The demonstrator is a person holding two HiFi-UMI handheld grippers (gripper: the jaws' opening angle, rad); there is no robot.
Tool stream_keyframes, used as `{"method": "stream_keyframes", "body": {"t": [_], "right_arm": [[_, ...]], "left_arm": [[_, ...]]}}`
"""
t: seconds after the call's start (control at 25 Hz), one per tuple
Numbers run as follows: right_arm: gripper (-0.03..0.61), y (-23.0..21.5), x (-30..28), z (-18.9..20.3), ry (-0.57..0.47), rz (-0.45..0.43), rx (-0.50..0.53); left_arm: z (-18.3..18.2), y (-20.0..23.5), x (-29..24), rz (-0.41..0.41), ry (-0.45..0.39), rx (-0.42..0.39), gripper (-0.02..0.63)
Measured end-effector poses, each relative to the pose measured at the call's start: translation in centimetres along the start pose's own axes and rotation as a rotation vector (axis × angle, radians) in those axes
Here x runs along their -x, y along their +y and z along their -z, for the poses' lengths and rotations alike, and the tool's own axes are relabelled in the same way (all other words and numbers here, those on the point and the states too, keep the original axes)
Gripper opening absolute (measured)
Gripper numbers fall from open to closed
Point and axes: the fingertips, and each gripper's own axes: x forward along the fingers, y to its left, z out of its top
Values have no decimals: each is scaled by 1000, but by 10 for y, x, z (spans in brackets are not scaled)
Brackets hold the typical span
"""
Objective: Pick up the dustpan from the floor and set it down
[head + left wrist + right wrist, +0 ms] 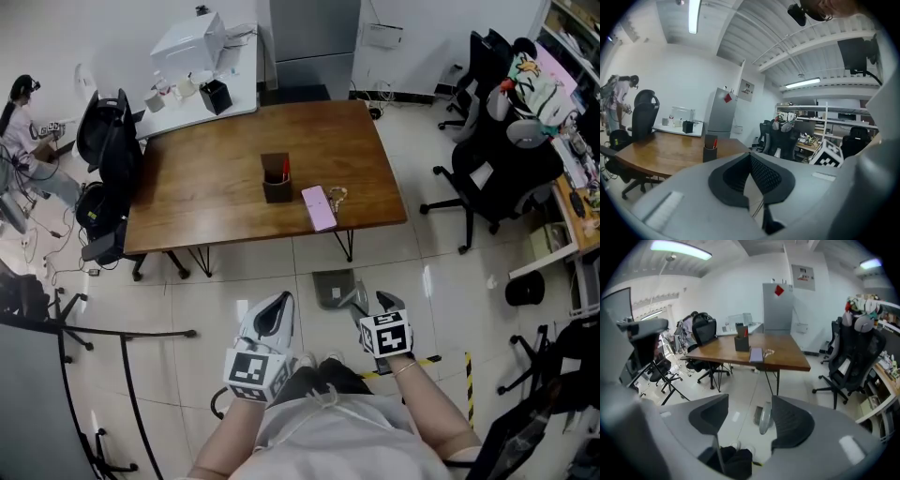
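**Q:** Dustpan [763, 418]: where does it lie relative to my jaws?

**A:** On the tiled floor [441, 300], beyond and below my right gripper [749, 411]. In the right gripper view it shows in the gap between the two jaws, close to the inner edge of the jaw on that view's right. Neither pad touches it. It lies just short of the near edge of the wooden table [234, 187].

**Q:** And the jaws themselves?

**A:** The right gripper's jaws stand apart at a middling width, with nothing between the pads. The left gripper [750, 157] has its jaws closed tip to tip on nothing. It points roughly level toward the table, and the dustpan is nowhere in line with its jaws.

**Q:** Which step is this?

**A:** I judge it to be the approach. The dustpan is flat on the floor, so the pick-up has not been made.

**Q:** What does the next move call for?

**A:** I bring the right gripper down until a graspable edge or the handle sits between the pads. From here I cannot tell which end is the handle. Then I close firmly before lifting, because a thin, flat pan may tip if it is gripped off-centre.
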Motion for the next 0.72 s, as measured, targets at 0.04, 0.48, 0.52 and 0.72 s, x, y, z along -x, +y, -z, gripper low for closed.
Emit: {"method": "stream_keyframes", "body": {"t": [0.04, 0.48, 0.52, 0.72], "right_arm": [[288, -6, -16, 10, 54, -8, -21], [278, -62, -155, 97, 431, 10, -108], [278, -62, -164, 103, 450, 13, -96], [189, -53, -187, 119, 452, 3, -108]], "left_arm": [[2, -1, -3, -1, 5, 1, 15], [55, 28, -35, -59, 33, 12, 15], [61, 32, -38, -64, 34, 14, 15], [79, 44, -49, -77, 33, 20, 15]]}}
